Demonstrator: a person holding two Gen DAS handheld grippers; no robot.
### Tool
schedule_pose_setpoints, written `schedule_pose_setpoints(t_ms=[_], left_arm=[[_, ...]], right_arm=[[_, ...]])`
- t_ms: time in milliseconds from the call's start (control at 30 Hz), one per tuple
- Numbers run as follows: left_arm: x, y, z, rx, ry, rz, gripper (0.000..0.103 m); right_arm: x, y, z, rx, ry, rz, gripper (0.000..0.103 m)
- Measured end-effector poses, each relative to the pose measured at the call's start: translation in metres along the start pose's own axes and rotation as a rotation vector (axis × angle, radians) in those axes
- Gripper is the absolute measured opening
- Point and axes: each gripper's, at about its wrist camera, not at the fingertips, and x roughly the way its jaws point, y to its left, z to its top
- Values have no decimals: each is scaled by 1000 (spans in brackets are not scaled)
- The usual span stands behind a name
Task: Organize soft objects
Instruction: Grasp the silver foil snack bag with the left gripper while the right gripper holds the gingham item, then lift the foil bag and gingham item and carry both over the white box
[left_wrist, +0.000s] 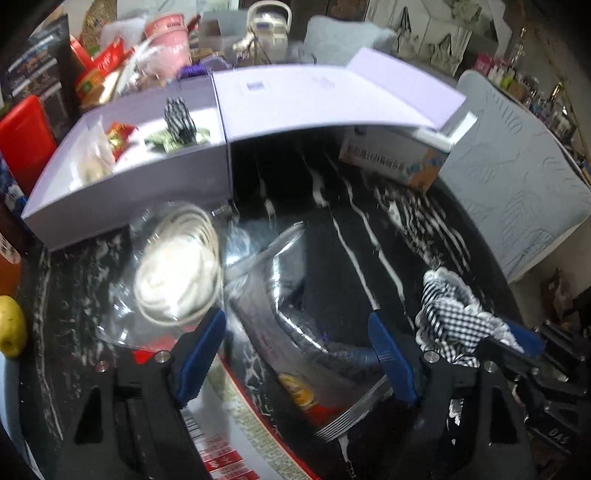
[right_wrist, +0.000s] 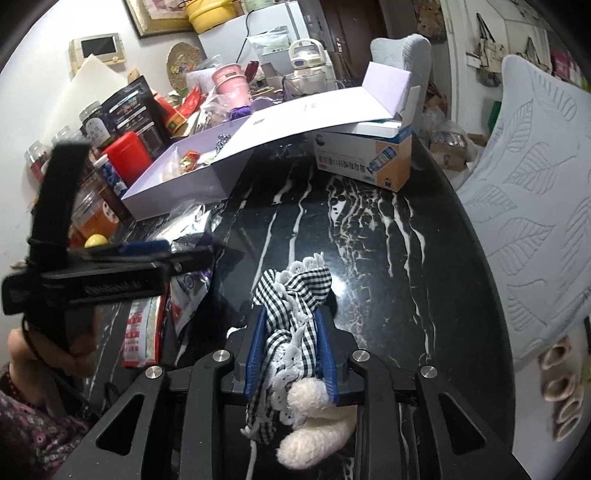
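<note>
My right gripper (right_wrist: 291, 328) is shut on a black-and-white checked cloth item with white lace and fluffy white parts (right_wrist: 291, 299), held above the black marble table (right_wrist: 369, 240). The same cloth shows at the right of the left wrist view (left_wrist: 450, 310). My left gripper (left_wrist: 295, 347) is open and empty above a silver foil packet (left_wrist: 295, 295). A clear bag with a white soft item (left_wrist: 177, 266) lies left of it. An open lilac box (left_wrist: 122, 184) behind holds another checked item (left_wrist: 179, 116) and small packets. In the right wrist view the left gripper (right_wrist: 162, 251) is side-on.
The lilac box lid (left_wrist: 332, 99) leans over a white and orange carton (left_wrist: 395, 158). Red printed packets (left_wrist: 229, 435) lie under my left gripper. A yellow fruit (left_wrist: 11, 325) sits at the left edge. Clutter of jars and bags stands behind. A grey quilted chair (right_wrist: 535, 184) is at the right.
</note>
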Motion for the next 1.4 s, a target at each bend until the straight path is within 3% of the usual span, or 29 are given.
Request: schedule_pose_setpoints(t_ms=[100,200,333,633,667,700,867,900,967,1100,1400], left_arm=[[10,-3,-5,15,45,-14,61],[11,-9,-9,68,38,5,53],[14,-15,-11,138,28,43,53],[15,-16,-8,148,10,43,53],[15,-16,-8,149,7,41,52],[14,-16,-8,149,3,40,43],[10,-11,-8,120,9,-2,39],[9,-10,-8,114,12,-14,38],[9,-11,-8,105,17,-32,37],[4,-8,-12,85,23,-63,36],[-20,-10,-17,84,-22,-86,36]], right_arm=[[1,-3,1,9,2,-2,33],[1,-3,0,10,2,-14,41],[4,-5,-2,12,15,-36,54],[12,1,-7,9,49,-24,71],[13,1,-8,10,50,-23,71],[15,1,-9,13,55,-24,71],[18,1,-12,22,51,-22,71],[19,2,-13,18,51,-25,67],[20,2,-15,24,45,-5,48],[19,3,-16,36,34,13,41],[6,10,-18,63,7,67,40]])
